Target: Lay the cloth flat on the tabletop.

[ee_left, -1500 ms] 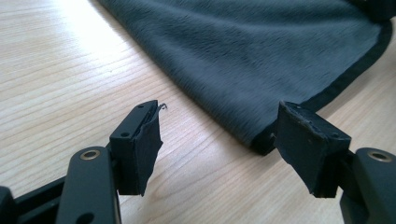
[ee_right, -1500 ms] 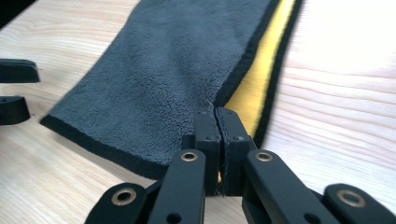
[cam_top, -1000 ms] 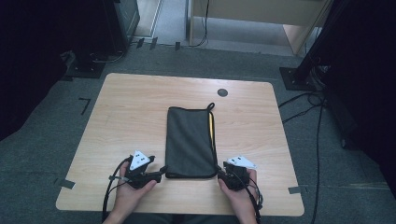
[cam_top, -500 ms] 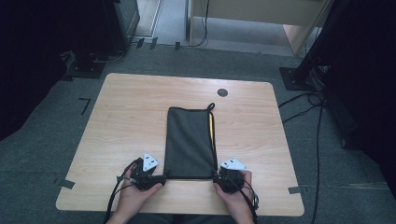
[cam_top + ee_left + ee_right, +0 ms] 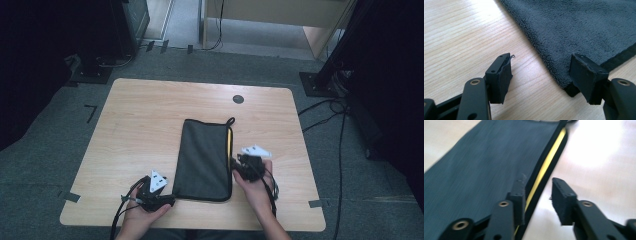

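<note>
Folded grey towel (image 5: 205, 159) mid-bench (image 5: 140, 130), bare wood around. Left gripper (image 5: 541, 75) released at near corner. Right gripper (image 5: 538, 195), jaws just closing, unclenched, has moved up the yellow-trimmed edge.

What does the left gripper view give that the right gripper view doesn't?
Left gripper view only: the cloth's fleecy pile and its near corner, with the left tongs standing wide open around that corner, not pressing it. Right gripper view only: the yellow strip along the cloth's edge, with the right tongs straddling that edge, narrower gap, blurred. Both: the dark grey cloth lying flat on the wooden table.
</note>
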Motion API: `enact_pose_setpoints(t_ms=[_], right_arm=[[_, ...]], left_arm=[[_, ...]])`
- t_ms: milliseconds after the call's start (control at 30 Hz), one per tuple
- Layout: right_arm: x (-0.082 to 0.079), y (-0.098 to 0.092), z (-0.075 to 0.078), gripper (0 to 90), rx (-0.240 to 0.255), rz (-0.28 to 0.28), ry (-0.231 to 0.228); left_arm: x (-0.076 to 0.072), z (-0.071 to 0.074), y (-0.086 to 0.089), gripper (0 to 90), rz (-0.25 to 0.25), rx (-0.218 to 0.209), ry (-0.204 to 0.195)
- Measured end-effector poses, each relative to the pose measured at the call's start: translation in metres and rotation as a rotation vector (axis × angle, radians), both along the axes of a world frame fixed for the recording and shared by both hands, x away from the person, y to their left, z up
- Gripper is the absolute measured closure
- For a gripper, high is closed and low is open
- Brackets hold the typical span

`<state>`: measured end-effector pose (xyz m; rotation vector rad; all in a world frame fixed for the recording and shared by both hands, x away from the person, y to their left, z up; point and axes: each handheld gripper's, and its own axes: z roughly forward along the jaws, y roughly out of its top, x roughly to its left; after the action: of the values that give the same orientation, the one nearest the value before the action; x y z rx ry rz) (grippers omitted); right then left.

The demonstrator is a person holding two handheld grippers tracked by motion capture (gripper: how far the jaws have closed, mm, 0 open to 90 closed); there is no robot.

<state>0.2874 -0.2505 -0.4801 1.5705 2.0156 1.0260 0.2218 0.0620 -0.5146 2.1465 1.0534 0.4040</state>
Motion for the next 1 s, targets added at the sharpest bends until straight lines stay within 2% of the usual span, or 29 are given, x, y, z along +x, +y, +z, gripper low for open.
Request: enact_pose_setpoints(t_ms=[67,100,133,167,267,300,333,367,433,467,567,633,667,733,767,833,900,933,1000], right_arm=[[0.028,0.002,-0.002,71.7,0.015,-0.019,0.009],[0.028,0.002,-0.002,71.7,0.015,-0.019,0.009],[0.05,0.007,-0.004,72.4,0.022,-0.028,0.017],[0.061,0.008,-0.006,72.1,0.019,-0.04,0.026],[0.088,0.01,-0.017,71.4,-0.005,-0.128,0.059],[0.093,0.009,-0.019,70.7,0.012,-0.142,0.07],[0.098,0.007,-0.021,69.9,0.074,-0.143,0.08],[0.101,0.006,-0.023,69.2,0.127,-0.136,0.087],[0.104,0.006,-0.025,69.2,0.131,-0.149,0.095],[0.107,0.008,-0.028,69.3,0.112,-0.177,0.116],[0.109,0.007,-0.029,71.0,0.136,-0.177,0.114],[0.109,0.007,-0.028,73.2,0.134,-0.18,0.123],[0.109,0.007,-0.027,74.3,0.156,-0.156,0.118],[0.109,0.008,-0.027,73.8,0.163,-0.146,0.116],[0.11,0.011,-0.028,72.6,0.161,-0.134,0.132],[0.11,0.011,-0.029,72.9,0.15,-0.139,0.137],[0.111,0.01,-0.029,73.5,0.168,-0.158,0.139],[0.112,0.009,-0.029,76.5,0.188,-0.167,0.152],[0.112,0.009,-0.029,77.8,0.186,-0.167,0.157]], left_arm=[[0.0,0.0,0.0,34.5,-0.001,-0.001,-0.003],[0.0,0.0,0.0,34.5,-0.001,-0.001,-0.003],[0.0,0.0,0.001,34.5,-0.002,0.0,-0.003],[0.0,0.0,0.001,34.5,-0.002,0.0,-0.003],[-0.001,0.0,0.001,34.5,-0.001,-0.001,-0.002],[-0.001,0.0,0.001,34.5,-0.001,-0.002,-0.002],[-0.001,0.0,0.001,34.5,-0.002,-0.001,-0.002],[-0.001,0.0,0.001,34.5,-0.002,-0.001,-0.002],[-0.001,0.0,0.001,34.5,-0.002,-0.001,-0.002],[-0.001,0.0,0.001,34.5,-0.002,-0.001,-0.001],[-0.001,0.0,0.001,34.5,-0.001,0.0,-0.002],[-0.001,0.0,0.001,34.5,-0.001,0.0,-0.002],[-0.001,0.0,0.001,34.5,-0.001,0.0,-0.002],[-0.001,0.0,0.001,34.5,-0.001,0.0,-0.003],[-0.001,0.0,0.001,34.5,-0.001,0.001,-0.003],[-0.001,0.0,0.001,34.5,-0.001,0.0,-0.003],[-0.001,0.0,0.001,34.5,-0.001,-0.001,-0.003],[-0.001,0.0,0.001,34.5,-0.001,-0.001,-0.003],[-0.001,0.0,0.001,34.5,-0.001,-0.001,-0.003]])
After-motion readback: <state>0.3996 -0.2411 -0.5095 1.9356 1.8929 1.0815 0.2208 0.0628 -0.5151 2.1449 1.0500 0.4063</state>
